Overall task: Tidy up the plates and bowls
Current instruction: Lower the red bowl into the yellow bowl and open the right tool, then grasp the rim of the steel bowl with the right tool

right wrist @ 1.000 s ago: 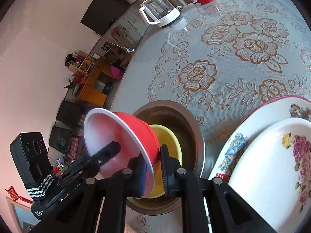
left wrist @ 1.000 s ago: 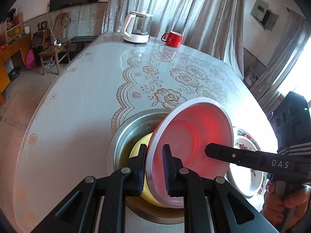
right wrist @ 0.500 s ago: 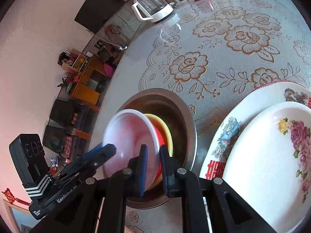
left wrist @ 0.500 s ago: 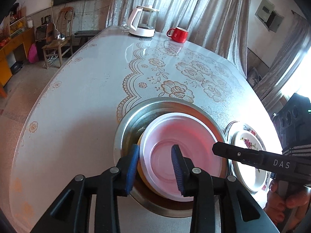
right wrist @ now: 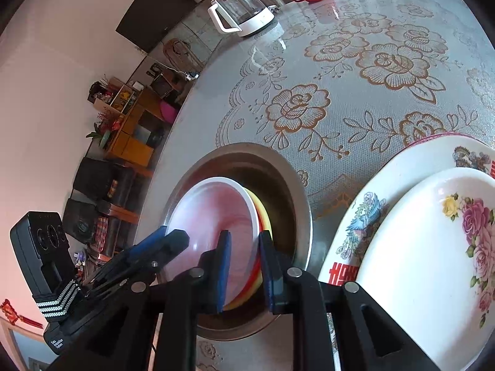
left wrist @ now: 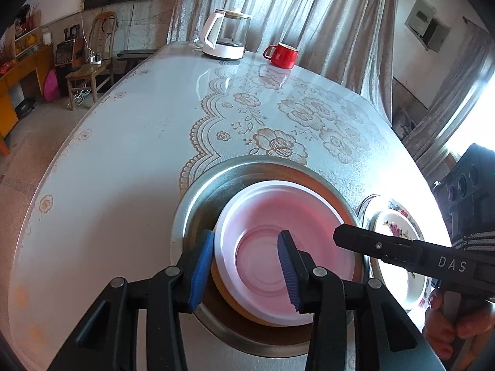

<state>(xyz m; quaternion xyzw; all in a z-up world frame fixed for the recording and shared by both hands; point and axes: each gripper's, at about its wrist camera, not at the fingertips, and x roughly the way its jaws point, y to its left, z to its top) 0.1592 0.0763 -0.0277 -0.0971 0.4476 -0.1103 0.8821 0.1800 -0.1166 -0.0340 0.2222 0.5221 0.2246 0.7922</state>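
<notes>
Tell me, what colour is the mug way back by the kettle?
The mug is red, clearest in the left wrist view.

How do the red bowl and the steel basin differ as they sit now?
The red bowl is smaller, red outside and pale pink-white inside; the steel basin is wider, bare grey metal. The red bowl nests inside on a yellow bowl; the steel basin sits on the table. Both are round and open upward.

Hiding most of yellow bowl (right wrist: 265,213) under red bowl (right wrist: 216,216); cropping floral plate (right wrist: 433,262) at 3 o'clock edge.
</notes>
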